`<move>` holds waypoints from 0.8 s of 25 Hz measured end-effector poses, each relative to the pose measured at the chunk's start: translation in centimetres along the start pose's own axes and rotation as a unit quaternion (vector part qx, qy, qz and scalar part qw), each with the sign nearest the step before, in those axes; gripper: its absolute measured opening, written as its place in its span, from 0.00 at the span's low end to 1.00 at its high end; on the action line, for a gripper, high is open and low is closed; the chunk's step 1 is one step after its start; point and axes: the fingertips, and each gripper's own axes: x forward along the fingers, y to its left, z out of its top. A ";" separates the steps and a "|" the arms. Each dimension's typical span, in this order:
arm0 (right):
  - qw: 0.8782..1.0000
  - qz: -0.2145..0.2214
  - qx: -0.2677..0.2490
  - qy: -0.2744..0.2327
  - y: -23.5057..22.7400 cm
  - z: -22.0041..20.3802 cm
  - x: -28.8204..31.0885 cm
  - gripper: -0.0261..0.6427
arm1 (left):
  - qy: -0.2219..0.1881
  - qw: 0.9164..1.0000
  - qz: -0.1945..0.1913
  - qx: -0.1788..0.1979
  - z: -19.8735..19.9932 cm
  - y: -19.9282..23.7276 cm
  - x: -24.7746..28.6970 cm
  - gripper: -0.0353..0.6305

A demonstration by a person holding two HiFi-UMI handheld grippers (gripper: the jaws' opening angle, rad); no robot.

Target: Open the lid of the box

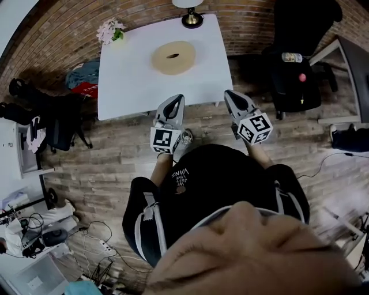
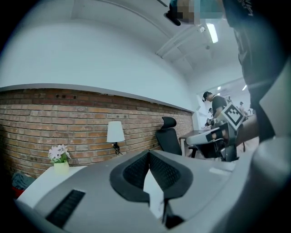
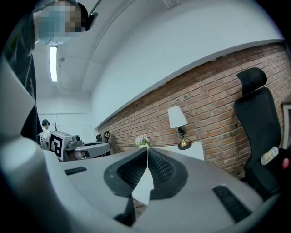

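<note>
A round, flat tan box (image 1: 173,57) with a dark oval in the middle of its lid lies on the white table (image 1: 127,86), toward the far side. Both grippers hover at the table's near edge, short of the box and close to the person's body. The left gripper (image 1: 177,99) is shut with nothing between its jaws, and its pads meet in the left gripper view (image 2: 149,153). The right gripper (image 1: 229,93) is also shut and empty, with its pads together in the right gripper view (image 3: 147,149). The box is hidden in both gripper views.
A lamp (image 1: 192,14) stands at the table's far edge and a pot of flowers (image 1: 110,30) at its far left corner. A black office chair (image 1: 297,63) stands to the right, dark bags (image 1: 55,121) to the left. A brick wall (image 2: 82,123) runs behind.
</note>
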 end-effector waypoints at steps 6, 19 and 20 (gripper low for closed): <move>0.999 -0.042 0.010 -0.002 -0.5 -0.2 2.9 0.04 | 0.007 0.999 -0.038 0.007 -0.6 3.4 2.2 0.07; 0.990 -0.133 0.030 -0.022 0.8 -0.9 10.2 0.04 | 0.017 0.990 -0.135 0.032 -2.1 11.0 4.3 0.07; 0.989 -0.141 0.030 -0.023 0.9 -1.0 10.5 0.04 | 0.014 0.989 -0.144 0.033 -2.1 11.4 4.4 0.07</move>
